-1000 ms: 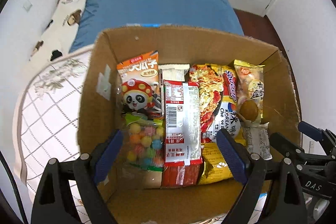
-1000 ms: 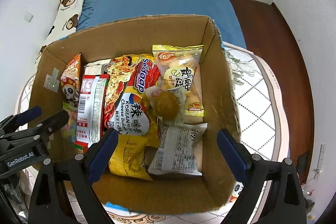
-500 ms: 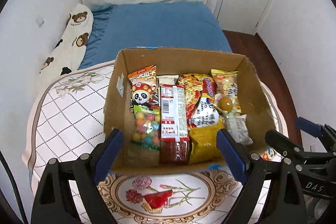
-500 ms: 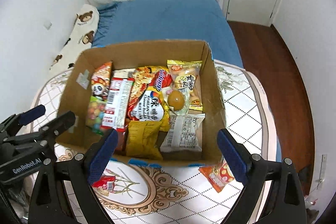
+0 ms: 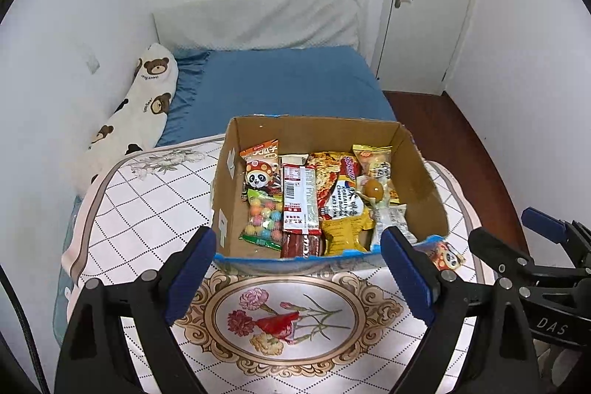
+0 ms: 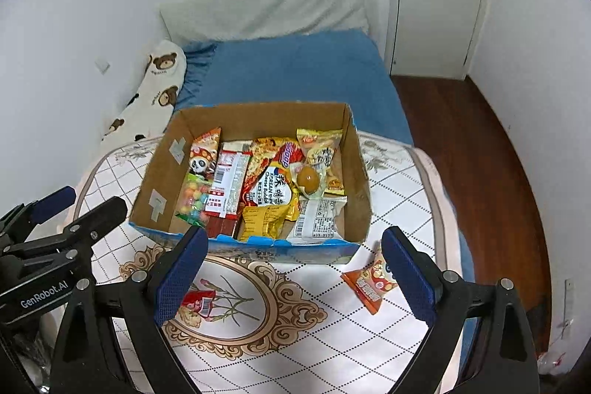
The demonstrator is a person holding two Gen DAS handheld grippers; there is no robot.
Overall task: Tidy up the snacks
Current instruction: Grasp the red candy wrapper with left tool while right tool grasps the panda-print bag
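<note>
Between picks: both grippers' fingers spread, empty. Next: orange packet, lower right, into box.

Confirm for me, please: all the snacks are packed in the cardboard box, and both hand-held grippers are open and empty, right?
Not quite: two snacks lie outside the cardboard box, an orange snack packet near its right corner and a red packet on the floral tablecloth, as the right wrist view shows. Both hand-held grippers, left and right, are open and empty.

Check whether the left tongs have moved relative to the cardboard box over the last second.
Yes. The left tongs have pulled back and up from the brown cardboard box: their blue tips sat inside it, now they frame its near wall above the patterned tablecloth.
</note>
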